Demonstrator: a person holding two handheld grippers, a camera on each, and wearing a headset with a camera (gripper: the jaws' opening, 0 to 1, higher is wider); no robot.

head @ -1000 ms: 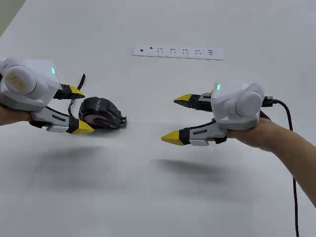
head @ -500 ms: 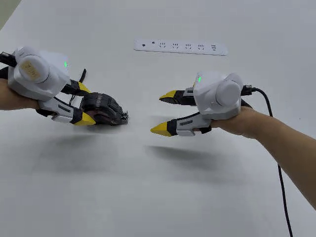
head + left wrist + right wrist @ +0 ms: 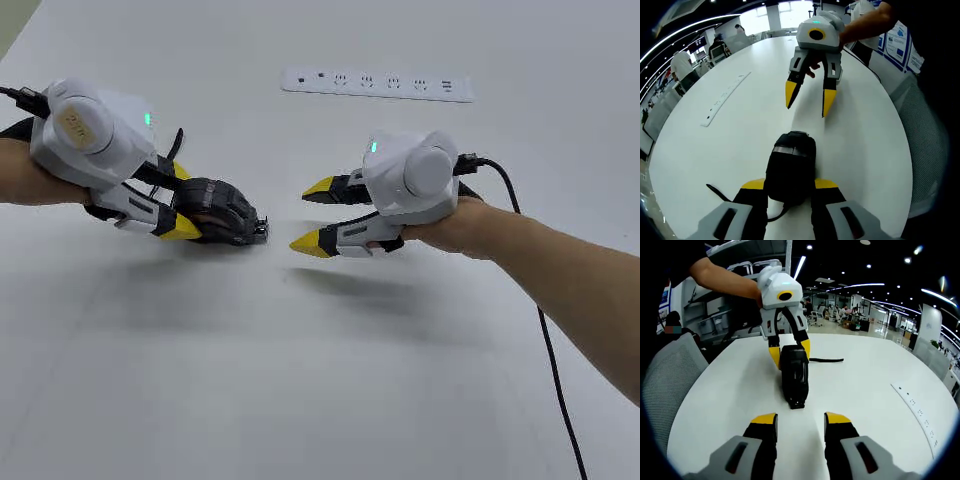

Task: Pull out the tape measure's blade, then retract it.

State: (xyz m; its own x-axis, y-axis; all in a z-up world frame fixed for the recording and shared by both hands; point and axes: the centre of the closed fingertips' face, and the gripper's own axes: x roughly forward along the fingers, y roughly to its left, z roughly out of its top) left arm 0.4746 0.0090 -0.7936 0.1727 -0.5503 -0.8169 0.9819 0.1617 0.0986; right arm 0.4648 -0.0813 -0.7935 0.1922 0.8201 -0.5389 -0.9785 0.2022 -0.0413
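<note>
A black tape measure [image 3: 218, 208] lies on the white table [image 3: 300, 380], its blade hook [image 3: 262, 230] pointing right. My left gripper [image 3: 182, 200] is shut on its case, a yellow-tipped finger pressed to each side. In the left gripper view the tape measure [image 3: 790, 162] sits between the left gripper [image 3: 790, 183] tips. My right gripper [image 3: 312, 215] hovers open just right of the hook, holding nothing. The right gripper view has the right gripper [image 3: 801, 420] a short way from the tape measure [image 3: 795, 372], with the left gripper [image 3: 789, 351] clamped behind. The blade is inside the case.
A white power strip [image 3: 378, 84] lies at the far side of the table. A black cable [image 3: 545, 330] trails from the right gripper past the person's forearm. The tape measure's black wrist strap [image 3: 825, 360] lies on the table beside it. Office chairs flank the table edge.
The left gripper has closed its fingers onto the tape measure's case. The right gripper has moved left, nearer the hook end, and stays open.
</note>
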